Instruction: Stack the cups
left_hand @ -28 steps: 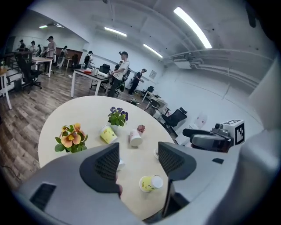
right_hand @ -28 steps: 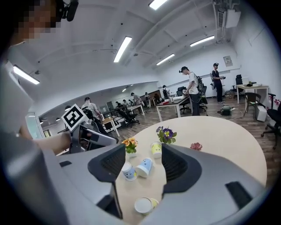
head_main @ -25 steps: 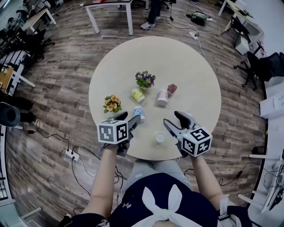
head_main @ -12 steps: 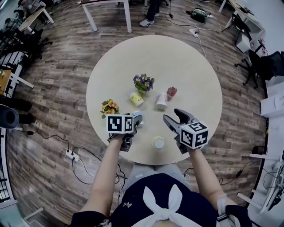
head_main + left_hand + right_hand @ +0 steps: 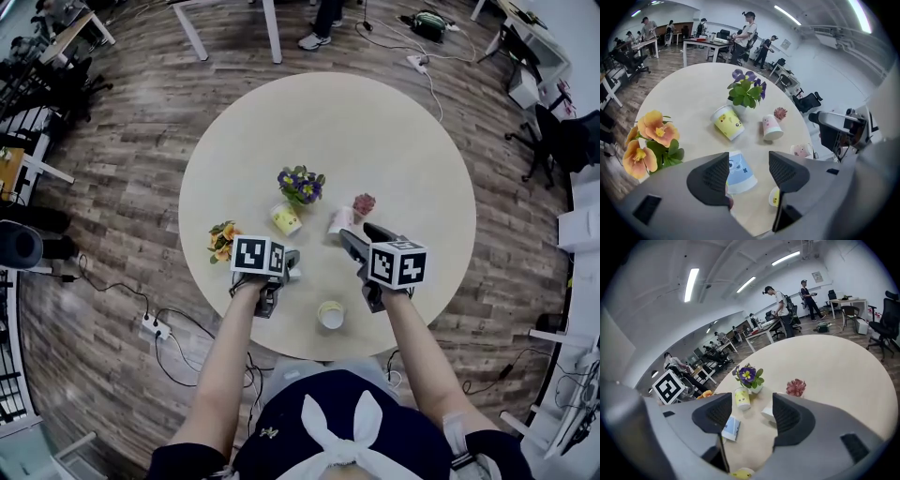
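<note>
Both grippers have come forward from the near edge of the round table (image 5: pixel 375 131) and lower toward the cups. The left gripper (image 5: pixel 748 172) now hangs over the blue cup (image 5: pixel 740 174), and the right gripper (image 5: pixel 751 414) has swung in toward the pink cup (image 5: pixel 771 128) beside the small succulent (image 5: pixel 364 203).

Left jaws stand apart, with the blue cup lying on its side in the gap beyond them; we see no pad pressing on it. Right jaws have just been opening and stand wide with nothing between them.

A yellow cup (image 5: pixel 727 122) lies tipped by the purple flower pot (image 5: pixel 300 185) near the table's middle. A pale yellow cup (image 5: pixel 330 314) stands upright by the near edge, and another pink cup (image 5: pixel 801 150) sits toward the right edge.

We judge these to be light, thin-walled paper cups, easy to dent and apt to roll when lying down. We would pinch gently across the wall at mid-body.
</note>
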The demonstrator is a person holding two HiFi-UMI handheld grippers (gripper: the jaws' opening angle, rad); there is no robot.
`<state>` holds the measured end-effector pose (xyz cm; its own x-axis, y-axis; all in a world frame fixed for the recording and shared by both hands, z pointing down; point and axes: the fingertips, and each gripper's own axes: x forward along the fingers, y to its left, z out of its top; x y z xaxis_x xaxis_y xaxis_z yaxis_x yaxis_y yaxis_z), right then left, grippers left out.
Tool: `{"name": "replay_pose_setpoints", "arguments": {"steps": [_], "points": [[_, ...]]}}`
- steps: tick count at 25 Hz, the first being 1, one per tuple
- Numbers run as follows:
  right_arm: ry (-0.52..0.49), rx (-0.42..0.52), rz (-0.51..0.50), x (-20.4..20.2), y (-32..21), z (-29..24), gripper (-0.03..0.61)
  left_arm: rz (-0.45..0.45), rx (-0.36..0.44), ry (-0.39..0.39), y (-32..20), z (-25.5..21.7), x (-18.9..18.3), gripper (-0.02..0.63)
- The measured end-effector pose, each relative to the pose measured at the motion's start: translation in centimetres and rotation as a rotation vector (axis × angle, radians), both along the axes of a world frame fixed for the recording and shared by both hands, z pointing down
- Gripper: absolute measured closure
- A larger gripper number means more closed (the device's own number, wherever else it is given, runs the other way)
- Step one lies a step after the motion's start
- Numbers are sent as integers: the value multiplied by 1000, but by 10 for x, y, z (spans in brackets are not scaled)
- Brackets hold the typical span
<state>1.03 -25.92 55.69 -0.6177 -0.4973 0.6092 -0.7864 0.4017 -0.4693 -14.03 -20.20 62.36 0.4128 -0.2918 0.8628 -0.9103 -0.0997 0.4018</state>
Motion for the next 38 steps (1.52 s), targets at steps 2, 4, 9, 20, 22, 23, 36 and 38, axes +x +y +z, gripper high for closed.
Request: {"name": "replay_pose_setpoints", "arguments": {"steps": [2, 4, 9, 20, 22, 23, 36, 38], "points": [[7, -24, 12, -1, -10, 12, 304, 2, -22, -9, -2, 8, 0, 345], [18, -53, 14, -3, -19, 25, 286, 4, -40, -19, -3, 16, -1, 345], [48, -153, 56, -1, -36, 63, 264, 8, -84, -50, -1, 35, -4, 345], [17, -398, 124, -5, -54, 118, 270, 31, -158, -92, 1, 54, -11, 353], [30, -413, 122, -5, -55, 124, 270, 39, -169, -93, 3, 57, -11, 358], [31, -423, 126, -6, -55, 127, 270, 41, -172, -95, 3, 58, -11, 364], [35, -405, 161, -4, -60, 124, 321, 21, -165, -88, 1, 58, -12, 393], [43, -386, 154, -4, -59, 119, 322, 20, -153, -90, 1, 55, -12, 399]]}}
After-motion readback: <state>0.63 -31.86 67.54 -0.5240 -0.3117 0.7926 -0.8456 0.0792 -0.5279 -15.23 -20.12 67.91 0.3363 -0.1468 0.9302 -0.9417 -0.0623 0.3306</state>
